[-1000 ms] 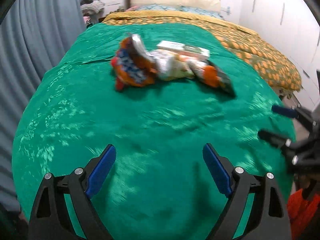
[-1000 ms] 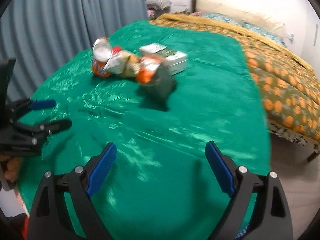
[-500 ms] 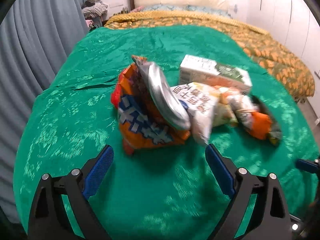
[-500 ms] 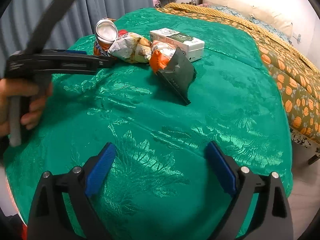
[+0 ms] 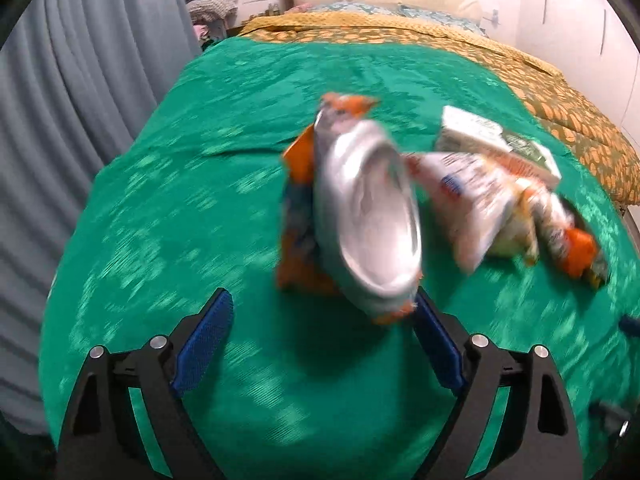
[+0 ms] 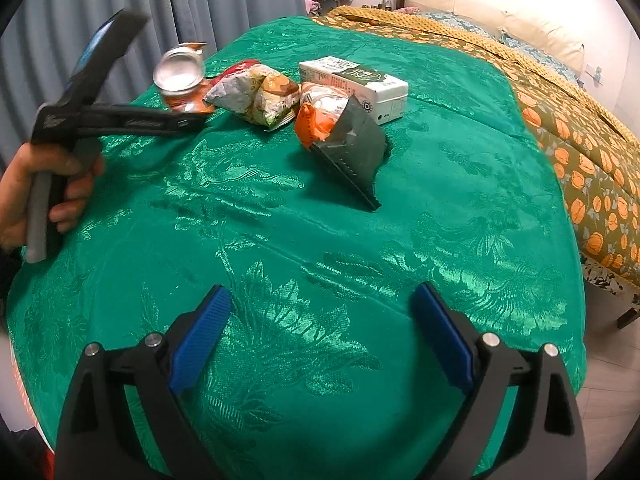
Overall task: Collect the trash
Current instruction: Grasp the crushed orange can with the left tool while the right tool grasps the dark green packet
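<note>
On the green bedspread [image 6: 360,240], an open, silver-lined snack bag [image 5: 360,216] gapes.

Glossy green cloth bedspread [image 6: 360,240], foil-lined wrappers [image 6: 256,96]

A bed [image 6: 460,208] covered in a shiny green patterned spread is carrying a cluster of trash: an orange snack bag [image 6: 182,80] with its silver lining gaping, a pale crumpled packet [image 6: 256,94] beside it, an orange-and-dark wrapper [image 6: 344,136], and a white-and-green carton [image 6: 356,82] lying behind them.
</note>
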`<control>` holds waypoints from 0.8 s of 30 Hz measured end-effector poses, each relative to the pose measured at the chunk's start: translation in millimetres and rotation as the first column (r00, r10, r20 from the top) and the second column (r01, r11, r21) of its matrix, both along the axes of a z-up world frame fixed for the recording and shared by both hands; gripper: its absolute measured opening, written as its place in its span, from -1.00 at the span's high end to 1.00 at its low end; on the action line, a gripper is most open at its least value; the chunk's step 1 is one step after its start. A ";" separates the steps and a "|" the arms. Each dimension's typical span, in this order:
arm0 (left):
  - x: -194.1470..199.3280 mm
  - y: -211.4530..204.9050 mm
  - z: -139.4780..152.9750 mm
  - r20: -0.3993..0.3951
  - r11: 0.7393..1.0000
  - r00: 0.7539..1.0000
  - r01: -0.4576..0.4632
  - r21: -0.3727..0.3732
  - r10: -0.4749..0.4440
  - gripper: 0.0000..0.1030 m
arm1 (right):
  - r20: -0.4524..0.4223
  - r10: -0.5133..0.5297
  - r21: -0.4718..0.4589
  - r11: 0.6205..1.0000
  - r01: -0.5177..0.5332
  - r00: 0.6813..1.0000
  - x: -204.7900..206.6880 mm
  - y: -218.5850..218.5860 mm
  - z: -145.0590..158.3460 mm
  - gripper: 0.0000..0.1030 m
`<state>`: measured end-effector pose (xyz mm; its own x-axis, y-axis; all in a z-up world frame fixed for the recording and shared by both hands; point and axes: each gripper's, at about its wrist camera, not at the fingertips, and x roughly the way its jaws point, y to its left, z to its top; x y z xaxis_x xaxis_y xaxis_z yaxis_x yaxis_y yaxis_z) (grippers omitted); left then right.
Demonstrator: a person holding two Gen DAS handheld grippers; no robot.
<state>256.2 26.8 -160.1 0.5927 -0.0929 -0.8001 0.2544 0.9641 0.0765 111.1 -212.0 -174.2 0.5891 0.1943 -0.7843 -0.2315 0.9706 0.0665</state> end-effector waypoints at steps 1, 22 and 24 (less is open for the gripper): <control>-1.6 6.4 -0.1 -0.003 1.000 1.000 -0.009 0.003 0.009 -0.71 | 0.000 0.000 0.001 1.000 0.000 1.000 -0.1 -0.2 0.0 -0.76; -5.3 55.0 3.6 -0.034 0.991 0.992 -0.125 -0.041 0.124 -0.81 | 0.001 -0.001 0.001 1.000 0.001 1.000 -0.7 -0.2 0.3 -0.76; -8.3 73.5 8.9 -0.023 0.985 0.986 -0.165 -0.058 0.164 -0.81 | 0.001 -0.001 0.001 1.000 0.001 1.000 -0.8 -0.2 0.3 -0.76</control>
<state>247.9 100.2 -151.2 0.5890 -0.0431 -0.8070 0.0928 0.9956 0.0146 110.3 -212.2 -174.0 0.5900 0.1943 -0.7836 -0.2302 0.9708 0.0674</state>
